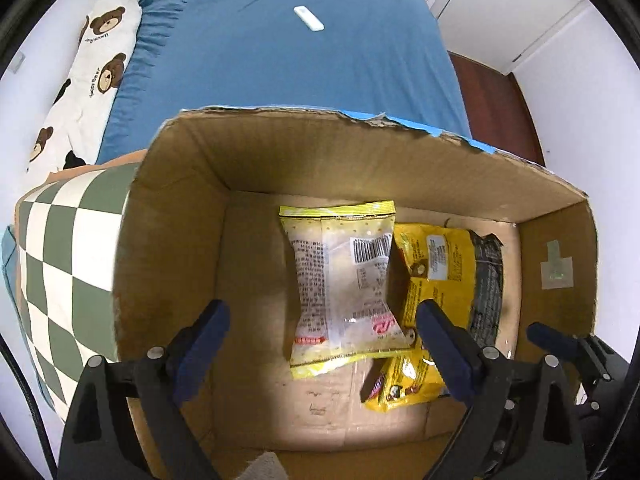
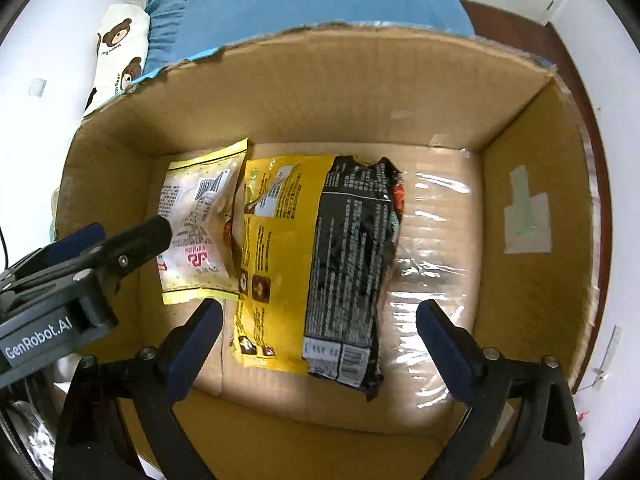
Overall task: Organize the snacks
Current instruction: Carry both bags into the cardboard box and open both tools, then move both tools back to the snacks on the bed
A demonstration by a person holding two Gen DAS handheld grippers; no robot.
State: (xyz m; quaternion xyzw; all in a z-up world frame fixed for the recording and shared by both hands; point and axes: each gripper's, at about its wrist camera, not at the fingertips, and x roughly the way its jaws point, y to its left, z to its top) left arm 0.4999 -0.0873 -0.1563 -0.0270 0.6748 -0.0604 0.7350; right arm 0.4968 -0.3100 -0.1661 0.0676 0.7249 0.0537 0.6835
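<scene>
An open cardboard box [image 1: 184, 220] [image 2: 528, 140] holds three snack packets lying flat on its floor: a pale yellow-edged packet [image 1: 340, 276] [image 2: 200, 224] at the left, a bright yellow packet [image 1: 436, 280] [image 2: 280, 248] beside it, and a black packet [image 1: 486, 280] [image 2: 352, 264] overlapping the yellow one. My left gripper [image 1: 324, 348] is open and empty above the pale packet; it also shows at the left of the right wrist view [image 2: 120, 236]. My right gripper [image 2: 320, 340] is open and empty above the yellow and black packets.
The box stands on a bed with a blue sheet [image 1: 288, 60]. A white remote [image 1: 308, 18] lies on the sheet. A bear-print pillow [image 1: 92, 68] and a green checked cushion [image 1: 68, 264] lie to the left. White wardrobe doors [image 1: 500, 4] stand at the back right.
</scene>
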